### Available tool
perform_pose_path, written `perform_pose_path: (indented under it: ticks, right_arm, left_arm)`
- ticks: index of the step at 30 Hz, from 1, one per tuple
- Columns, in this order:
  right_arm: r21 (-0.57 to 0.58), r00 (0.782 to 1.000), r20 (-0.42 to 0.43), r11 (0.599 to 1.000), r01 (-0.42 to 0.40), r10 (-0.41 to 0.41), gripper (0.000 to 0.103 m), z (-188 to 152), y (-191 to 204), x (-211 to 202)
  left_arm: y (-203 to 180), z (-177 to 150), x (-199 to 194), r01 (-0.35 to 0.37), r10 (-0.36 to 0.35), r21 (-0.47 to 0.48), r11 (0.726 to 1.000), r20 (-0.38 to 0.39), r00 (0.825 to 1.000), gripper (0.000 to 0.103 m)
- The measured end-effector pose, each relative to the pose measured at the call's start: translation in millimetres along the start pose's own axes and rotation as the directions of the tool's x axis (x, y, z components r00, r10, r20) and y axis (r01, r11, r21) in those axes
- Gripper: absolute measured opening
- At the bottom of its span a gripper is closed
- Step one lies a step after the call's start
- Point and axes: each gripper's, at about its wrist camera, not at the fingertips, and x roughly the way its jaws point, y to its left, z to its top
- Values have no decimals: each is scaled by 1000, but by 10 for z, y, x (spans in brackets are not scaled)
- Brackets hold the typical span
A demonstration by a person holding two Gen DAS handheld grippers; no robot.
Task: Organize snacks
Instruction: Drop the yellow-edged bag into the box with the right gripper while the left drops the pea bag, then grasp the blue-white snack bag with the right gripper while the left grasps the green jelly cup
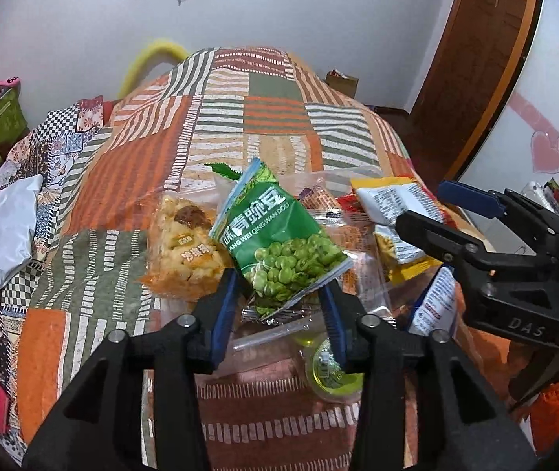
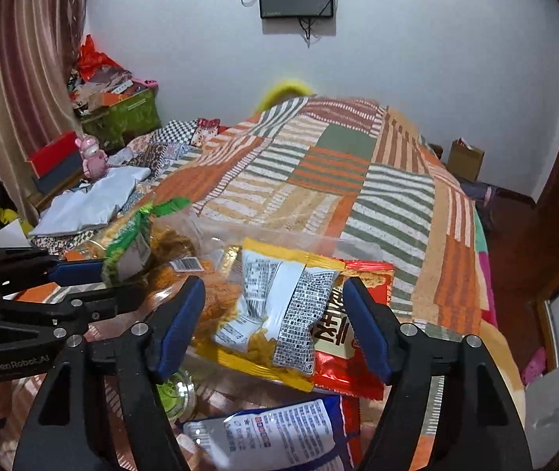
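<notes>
**Snack pile at the foot of the bed: both jaws open, nothing gripped**

Location: the snacks lie in a loose heap on the patchwork quilt (image 1: 271,117) of a bed, at its near end. Part of the heap rests on or in a clear plastic bag (image 2: 318,243); which of the two cannot be told.

Left gripper (image 1: 278,280): its jaws stand narrowly apart. The lower end of the green pea packet (image 1: 279,235) sits between the blue pads (image 1: 224,314), but the pads do not appear to press on it. The packet leans tilted against a crumbly cake in clear wrap (image 1: 185,259) just to its left. A small green jelly cup (image 1: 332,369) lies below the right-side pad.

Right gripper (image 2: 273,283): its jaws are wide. A yellow packet (image 2: 271,314), back label upward, lies between the pads without touching either one. It overlaps a red packet (image 2: 342,337) on its right. A blue-and-white packet (image 2: 275,431) lies nearer the camera, under the gripper frame.

The two grippers sit side by side, near each other, both angled down at the heap.
</notes>
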Motion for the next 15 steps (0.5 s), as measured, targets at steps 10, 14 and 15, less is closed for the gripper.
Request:
perform_pose_path:
  ticks: [10, 14, 15]
  right_arm:
    - [15, 999, 26, 999, 30, -31, 85, -187, -108, -315]
    - [57, 998, -30, 997, 58, -56, 91, -416, -254, -280]
    - [68, 997, -56, 996, 55, -51, 91, -482, -293, -243]
  left_arm:
    - [21, -158, -376, -17, 17, 2, 1000, 41, 999, 58]
    - [20, -328, -429, -20, 20, 4, 1000, 22, 1000, 62]
    - [14, -372, -429, -17, 17, 7, 1000, 12, 1000, 62]
